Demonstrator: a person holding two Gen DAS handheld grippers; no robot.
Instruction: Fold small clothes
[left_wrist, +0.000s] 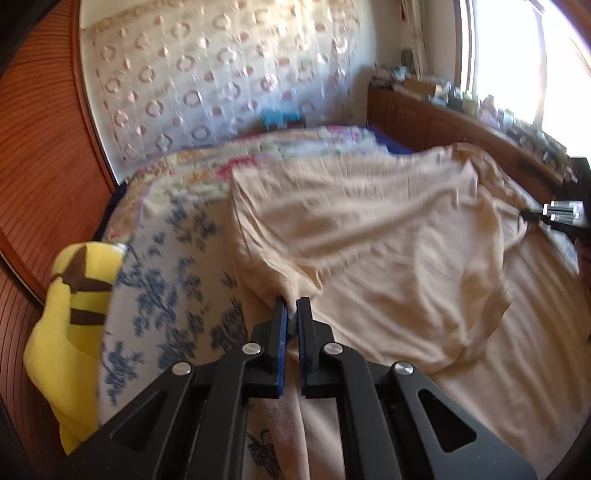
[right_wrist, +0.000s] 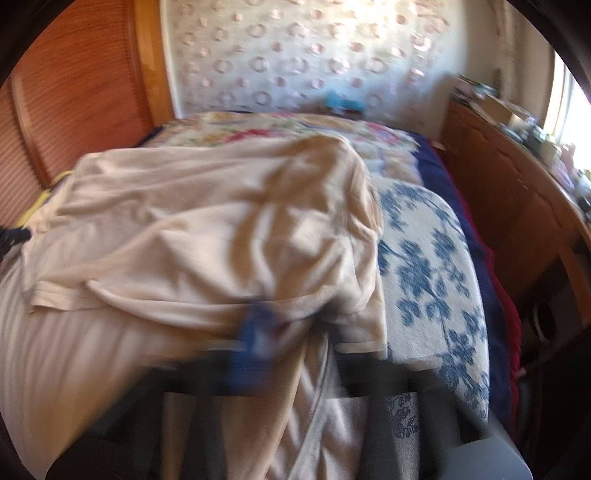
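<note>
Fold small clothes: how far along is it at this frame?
Early. Done: both grips taken. The left gripper is shut on one edge of the crumpled beige cotton garment; the right gripper pinches its far side. In hand: the cloth hangs between them over the bed's pale sheet. Left: every fold; no neat crease shows.

Left tool (left_wrist: 291, 308) closed, angled down; right tool (right_wrist: 291, 325) closed, blurred.

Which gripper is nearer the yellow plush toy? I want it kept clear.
Left. The left gripper, pinching the beige garment, is just beside the yellow plush toy; the right gripper grips the garment's far side.
</note>
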